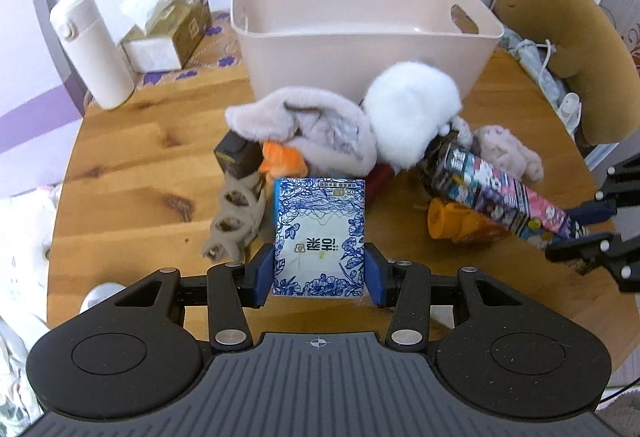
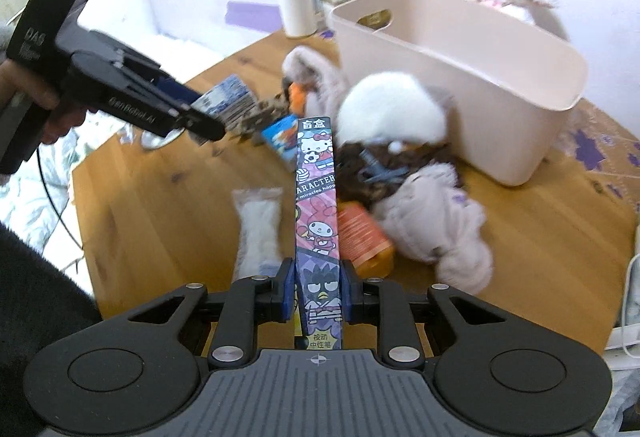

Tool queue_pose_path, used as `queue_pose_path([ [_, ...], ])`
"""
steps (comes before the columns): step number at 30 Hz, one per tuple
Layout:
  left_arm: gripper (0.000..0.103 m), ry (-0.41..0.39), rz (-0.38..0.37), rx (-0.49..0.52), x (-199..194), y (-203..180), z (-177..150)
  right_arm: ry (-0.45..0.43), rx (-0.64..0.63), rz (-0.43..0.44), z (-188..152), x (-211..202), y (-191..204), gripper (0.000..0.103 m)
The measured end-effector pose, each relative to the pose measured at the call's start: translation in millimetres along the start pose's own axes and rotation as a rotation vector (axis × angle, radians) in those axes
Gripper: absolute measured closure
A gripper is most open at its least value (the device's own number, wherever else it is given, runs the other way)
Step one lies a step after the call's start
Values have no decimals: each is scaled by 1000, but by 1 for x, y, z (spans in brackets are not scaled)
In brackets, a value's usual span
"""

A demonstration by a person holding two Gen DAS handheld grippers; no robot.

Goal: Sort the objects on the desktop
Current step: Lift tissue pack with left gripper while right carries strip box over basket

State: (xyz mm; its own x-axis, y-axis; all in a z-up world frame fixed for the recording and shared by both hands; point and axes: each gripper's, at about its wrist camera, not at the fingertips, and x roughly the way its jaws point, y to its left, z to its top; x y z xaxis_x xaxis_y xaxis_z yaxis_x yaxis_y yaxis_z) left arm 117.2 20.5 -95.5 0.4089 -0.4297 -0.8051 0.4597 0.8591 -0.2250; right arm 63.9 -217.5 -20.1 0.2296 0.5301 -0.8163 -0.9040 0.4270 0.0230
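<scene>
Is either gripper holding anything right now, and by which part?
Left gripper clamps the blue-and-white tissue pack by its two side edges near the lower end. Right gripper pinches the long cartoon box across its narrow sides near one end.

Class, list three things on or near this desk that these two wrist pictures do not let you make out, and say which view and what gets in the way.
- Bin floor: left wrist view, its front wall hides most of it.
- Dark carton: left wrist view, grey plush covers its right part.
- Clear packet contents: right wrist view, motion blur; its near end sits behind the fingers.
</scene>
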Motion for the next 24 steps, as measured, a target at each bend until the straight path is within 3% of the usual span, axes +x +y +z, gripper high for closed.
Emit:
queue_pose_path([
  [13,56,-107,-4,96,-17,-6,35,-113,31,-99,30,-24,-33,81],
  [24,56,-196,20,140,-17,9,85,-170,69,-186,56,-33,-61,81],
])
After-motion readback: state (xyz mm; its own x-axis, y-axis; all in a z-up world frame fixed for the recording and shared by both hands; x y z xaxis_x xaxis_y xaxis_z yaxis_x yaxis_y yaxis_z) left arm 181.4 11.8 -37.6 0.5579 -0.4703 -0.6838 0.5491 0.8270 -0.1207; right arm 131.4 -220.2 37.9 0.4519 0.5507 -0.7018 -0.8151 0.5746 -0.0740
